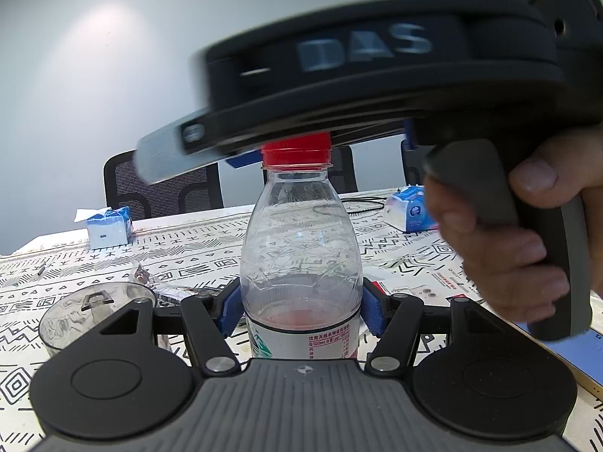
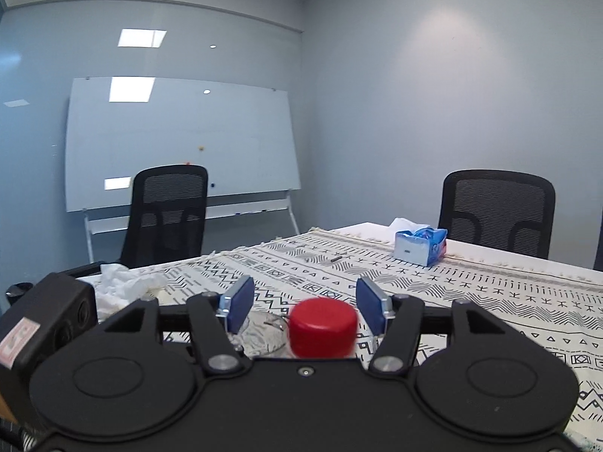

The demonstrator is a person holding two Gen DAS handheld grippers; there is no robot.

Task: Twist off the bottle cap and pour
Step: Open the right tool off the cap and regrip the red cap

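Note:
A clear plastic bottle [image 1: 301, 248] stands upright on the patterned tablecloth [image 1: 188, 256], with a little pinkish liquid near its label. My left gripper [image 1: 301, 310] is shut on the bottle's body, blue pads [image 1: 230, 310] pressed on both sides. The red cap [image 1: 296, 152] sits on the neck. A hand [image 1: 508, 256] holds my right gripper [image 2: 305, 303] level over the bottle top. It is open, and the red cap [image 2: 322, 326] lies between its blue pads [image 2: 239, 303] without touching them. A clear glass cup [image 1: 94, 312] stands left of the bottle.
Tissue packs [image 1: 107, 226] [image 1: 409, 213] lie at the table's far side, and crumpled tissue [image 2: 124, 286] at the left. A phone [image 1: 565, 361] rests at the right edge. Black chairs [image 2: 497, 211] and a whiteboard [image 2: 181, 139] stand beyond the table.

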